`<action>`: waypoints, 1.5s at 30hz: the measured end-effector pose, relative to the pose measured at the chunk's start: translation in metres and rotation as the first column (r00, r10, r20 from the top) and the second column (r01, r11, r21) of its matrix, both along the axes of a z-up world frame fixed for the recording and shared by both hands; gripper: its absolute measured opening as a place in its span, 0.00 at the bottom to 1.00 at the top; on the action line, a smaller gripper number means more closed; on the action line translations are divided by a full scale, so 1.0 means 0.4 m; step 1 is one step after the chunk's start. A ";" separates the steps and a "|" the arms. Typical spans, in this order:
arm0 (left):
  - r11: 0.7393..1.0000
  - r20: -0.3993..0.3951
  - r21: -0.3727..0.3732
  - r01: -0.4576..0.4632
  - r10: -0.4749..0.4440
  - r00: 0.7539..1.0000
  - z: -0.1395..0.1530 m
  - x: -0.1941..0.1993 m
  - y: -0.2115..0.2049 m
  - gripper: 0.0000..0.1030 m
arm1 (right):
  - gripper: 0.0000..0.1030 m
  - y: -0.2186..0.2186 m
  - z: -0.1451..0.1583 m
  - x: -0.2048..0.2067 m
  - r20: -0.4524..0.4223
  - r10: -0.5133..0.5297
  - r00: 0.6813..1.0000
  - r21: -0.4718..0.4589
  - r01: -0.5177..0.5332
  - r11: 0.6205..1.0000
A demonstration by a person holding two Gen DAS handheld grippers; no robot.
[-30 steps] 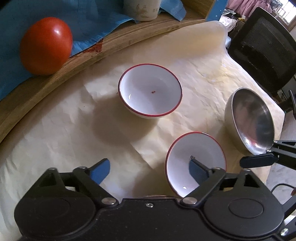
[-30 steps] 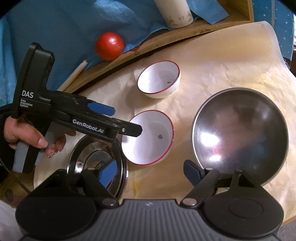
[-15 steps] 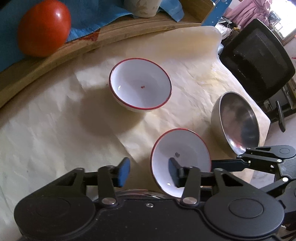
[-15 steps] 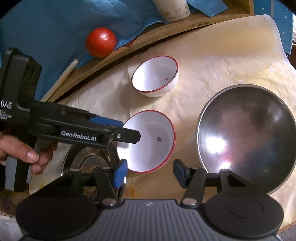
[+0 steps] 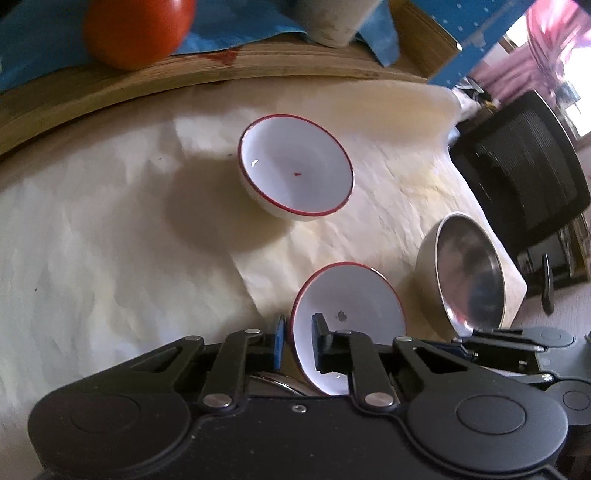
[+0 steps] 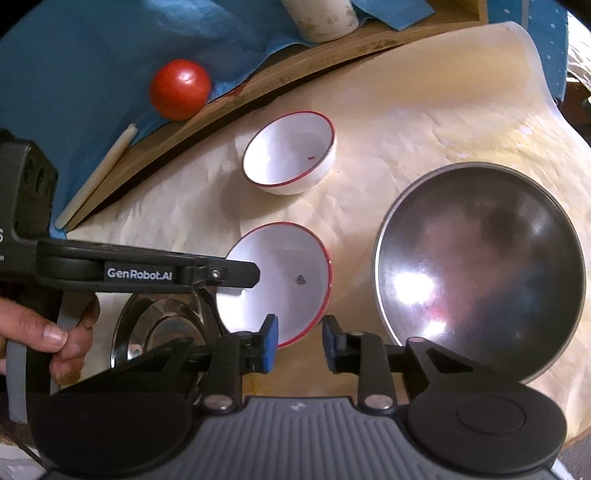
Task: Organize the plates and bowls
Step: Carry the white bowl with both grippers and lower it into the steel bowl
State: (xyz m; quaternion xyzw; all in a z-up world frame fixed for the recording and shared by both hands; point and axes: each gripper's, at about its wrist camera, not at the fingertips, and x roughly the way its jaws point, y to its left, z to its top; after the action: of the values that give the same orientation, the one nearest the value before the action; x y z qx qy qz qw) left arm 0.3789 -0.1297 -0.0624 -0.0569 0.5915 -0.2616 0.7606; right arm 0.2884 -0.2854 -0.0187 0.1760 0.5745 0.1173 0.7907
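Two white bowls with red rims stand on cream paper. The near white bowl [image 5: 354, 306] [image 6: 284, 266] leans partly over a steel plate [image 6: 162, 325]. My left gripper [image 5: 298, 341] [image 6: 255, 275] straddles this bowl's left rim, one finger outside and one inside. Its jaws are closing, and slim gaps still show beside the rim. The far white bowl [image 5: 295, 173] [image 6: 288, 155] sits alone. A large steel bowl [image 5: 469, 269] [image 6: 480, 266] is at the right. My right gripper [image 6: 300, 341] [image 5: 465, 345] hovers between the near bowl and the steel bowl, its jaws closing on nothing.
A tomato [image 6: 180, 89] [image 5: 136, 29], a pale cup [image 6: 321, 18] and a thin stick [image 6: 96, 181] lie on blue cloth over a raised wooden board [image 5: 258, 70] behind the paper. A black mesh chair [image 5: 517, 173] stands beyond the right edge. A hand [image 6: 44, 332] holds the left gripper.
Both grippers' jaws have come much closer together. The left gripper rolled and drew its fingers in around the near bowl's rim. The bowls and the plate stayed where they were.
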 end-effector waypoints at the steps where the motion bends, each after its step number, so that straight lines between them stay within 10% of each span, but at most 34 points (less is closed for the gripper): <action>1: 1.000 -0.001 -0.001 -0.009 0.009 1.000 0.002 -0.001 0.000 0.16 | 0.27 -0.002 0.000 0.000 -0.001 0.000 1.000 0.001 0.000 1.000; 21: 0.990 0.062 -0.048 -0.132 0.135 0.989 0.114 -0.023 -0.007 0.16 | 0.20 -0.064 0.098 -0.008 0.097 -0.011 0.995 0.054 0.006 0.999; 45: 0.997 0.098 -0.054 0.056 -0.051 0.994 0.145 -0.014 -0.256 0.16 | 0.20 -0.281 0.132 -0.088 0.123 -0.225 0.967 0.069 0.218 0.974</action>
State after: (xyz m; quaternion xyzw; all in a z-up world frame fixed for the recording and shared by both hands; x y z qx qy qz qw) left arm 0.3734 -0.2319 -0.0044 -0.0501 0.5478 -0.3011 0.7790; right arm 0.2534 -0.3978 0.0342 0.2529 0.4952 0.0554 0.8293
